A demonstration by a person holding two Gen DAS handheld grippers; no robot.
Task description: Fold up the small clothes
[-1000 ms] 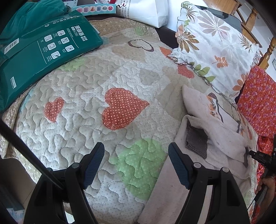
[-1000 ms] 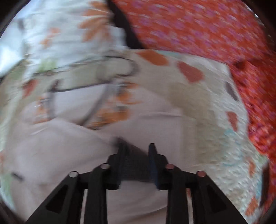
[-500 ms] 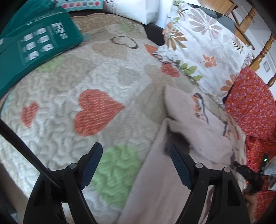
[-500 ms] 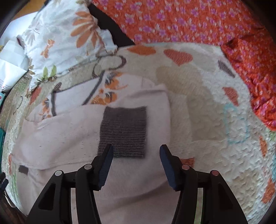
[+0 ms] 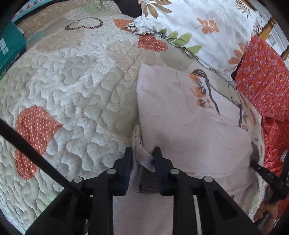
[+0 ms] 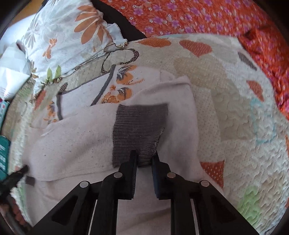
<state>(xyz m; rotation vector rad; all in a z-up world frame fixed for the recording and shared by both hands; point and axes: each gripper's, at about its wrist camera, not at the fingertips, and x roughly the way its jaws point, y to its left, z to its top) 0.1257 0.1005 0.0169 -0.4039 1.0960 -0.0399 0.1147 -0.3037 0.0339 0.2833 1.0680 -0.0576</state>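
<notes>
Pale pink knit: the garment [image 5: 189,126] lies on the quilt [image 5: 72,81] of a bed, partly folded, its orange and grey print toward the pillow [image 5: 207,27]. A dark grey ribbed cuff [image 6: 139,126] lies on top of the pink cloth.

Left gripper [image 5: 142,157]: fingers closing, nearly together, a bunched fold of the garment's left edge pinched between them. Grey ribbing shows just below the fold, between the finger bases.

Right gripper [image 6: 144,159]: fingers closing, narrow gap, the cuff's near edge pinched between them with pink cloth under it.

Quilt is cream with stitched hearts, some red-dotted, one green patch. An orange floral cloth [image 6: 198,16] lies along the far side, beside the pillow.

Containers: a green box [image 5: 10,48] sits on the quilt's far left corner, closed; contents cannot be seen.

A hand [image 5: 265,213] shows at the left view's lower right edge.
</notes>
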